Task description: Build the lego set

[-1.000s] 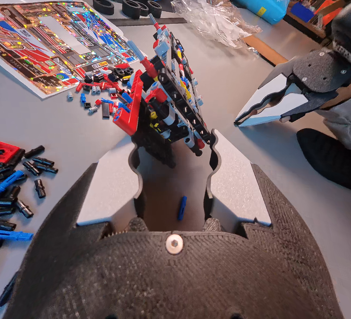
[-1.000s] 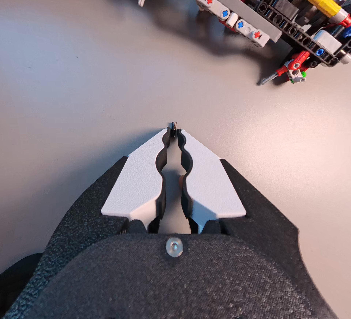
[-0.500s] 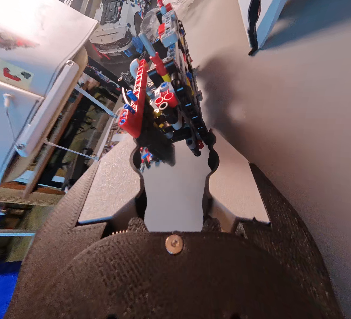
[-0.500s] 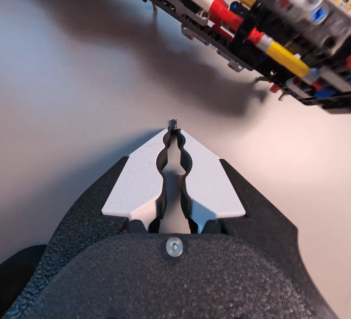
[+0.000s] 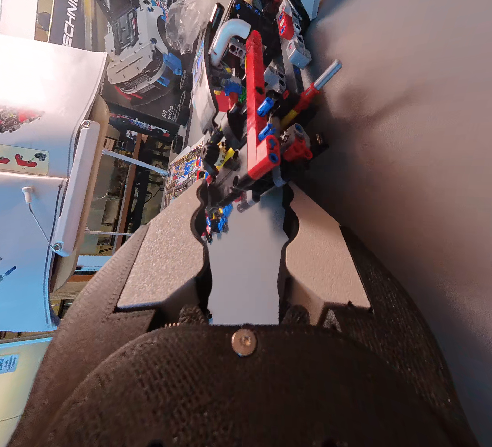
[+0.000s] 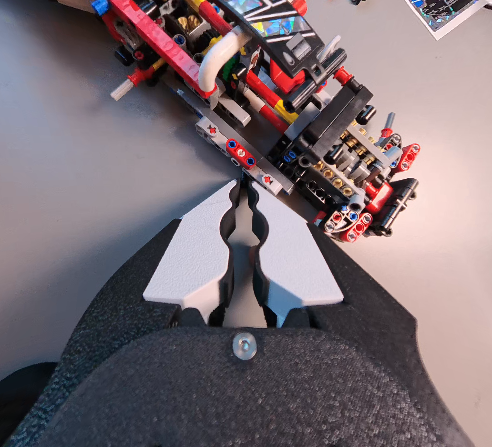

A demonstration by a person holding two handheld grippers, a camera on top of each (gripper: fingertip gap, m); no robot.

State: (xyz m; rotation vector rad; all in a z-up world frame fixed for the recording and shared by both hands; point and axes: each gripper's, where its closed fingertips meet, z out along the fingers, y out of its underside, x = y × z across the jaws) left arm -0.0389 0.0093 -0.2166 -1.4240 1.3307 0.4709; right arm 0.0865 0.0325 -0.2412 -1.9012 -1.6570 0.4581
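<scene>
The left gripper (image 5: pixel 246 192) was clamped on the rear end of the half-built lego car chassis (image 6: pixel 239 66), holding it tipped on its side close above the grey table (image 6: pixel 80 168). To its right, the right gripper (image 6: pixel 243 181) was pinched nearly closed on a tiny dark pin (image 6: pixel 242 174) at its very tip, touching the grey side beam (image 6: pixel 255 168) beside a red connector (image 6: pixel 241 153). Seating that pin probably called for aligning it squarely with a hole, pressing straight in, while the left grip braced firmly against the push.
</scene>
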